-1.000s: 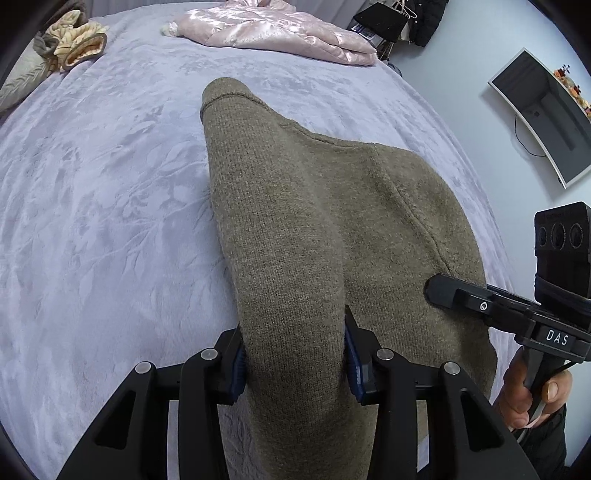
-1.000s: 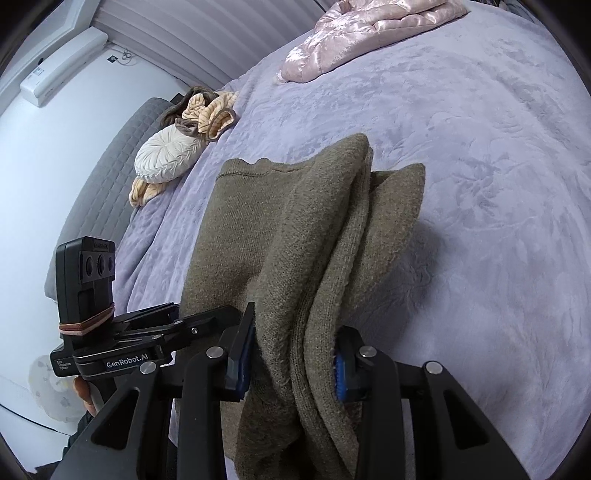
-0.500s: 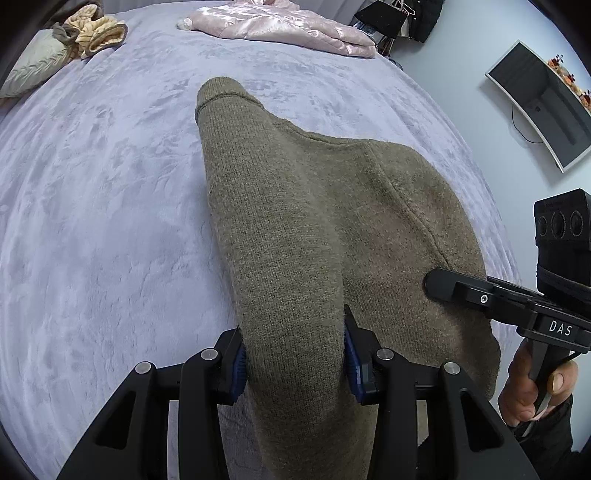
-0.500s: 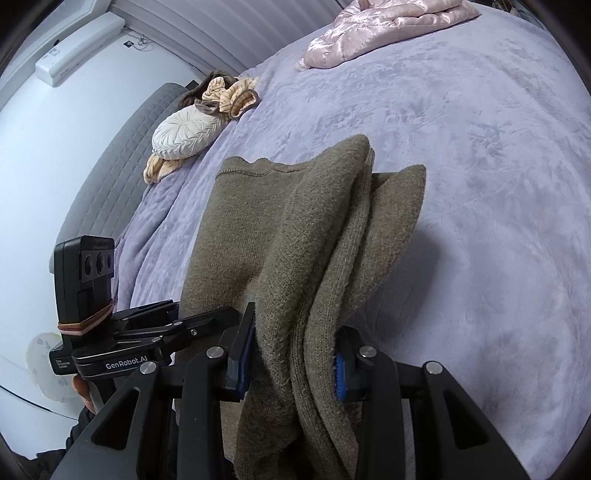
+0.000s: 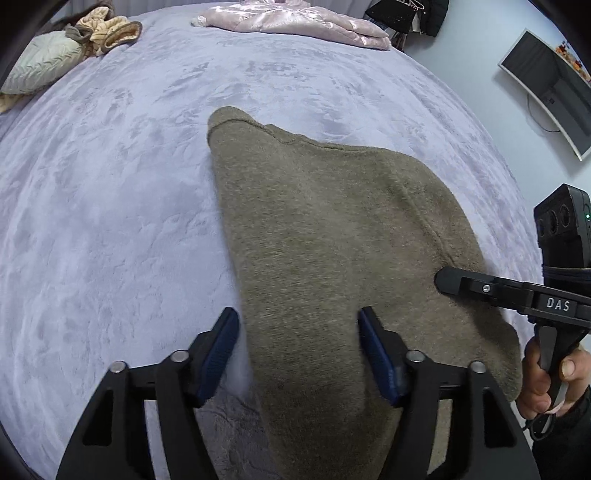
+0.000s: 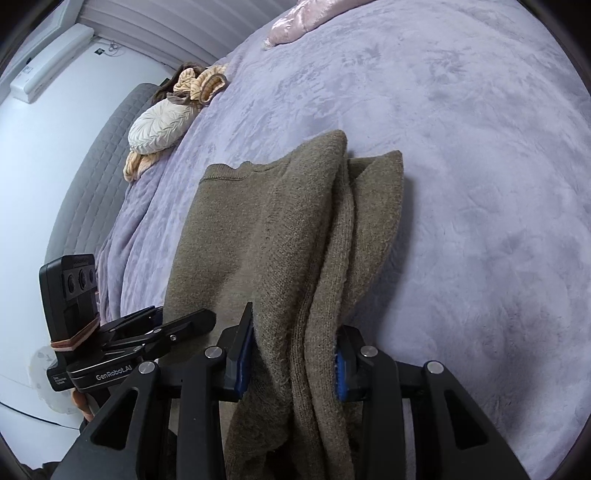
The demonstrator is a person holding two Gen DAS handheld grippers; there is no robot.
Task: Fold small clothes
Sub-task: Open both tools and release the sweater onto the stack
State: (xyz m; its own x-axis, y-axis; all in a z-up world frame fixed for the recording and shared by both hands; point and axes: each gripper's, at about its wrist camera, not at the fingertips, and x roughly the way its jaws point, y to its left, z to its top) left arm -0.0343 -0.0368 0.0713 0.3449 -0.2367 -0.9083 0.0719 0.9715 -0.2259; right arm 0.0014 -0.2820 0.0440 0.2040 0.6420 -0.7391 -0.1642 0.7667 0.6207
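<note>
Since the bed (image 5: 110,221) offers a broad, flat, lavender plush surface, it serves as the folding area, and the olive knit garment (image 5: 332,240) lies across its near portion with its far hemmed edge resting on the cover. The garment is already doubled: the right wrist view shows several layers stacked along its right edge, which suggests at least one fold is in place and the near end is being handled to lay or square it.

The pink quilted garment (image 5: 295,22) sits at the far side of the bed, well apart from the work, and a cream pillow (image 6: 162,125) with a tan ruffled item (image 6: 199,83) beside it lies at the head end; these appear set aside so as not to interfere.

The right tongs (image 6: 291,365) pinch the bundled layers of the knit between the blue pads, apparently to keep the stack aligned. The left tongs (image 5: 299,350) stand spread, the pads on either side of the knit's near edge with a visible gap on the left pad's side; my judgement is that this side is released or not gripping.
</note>
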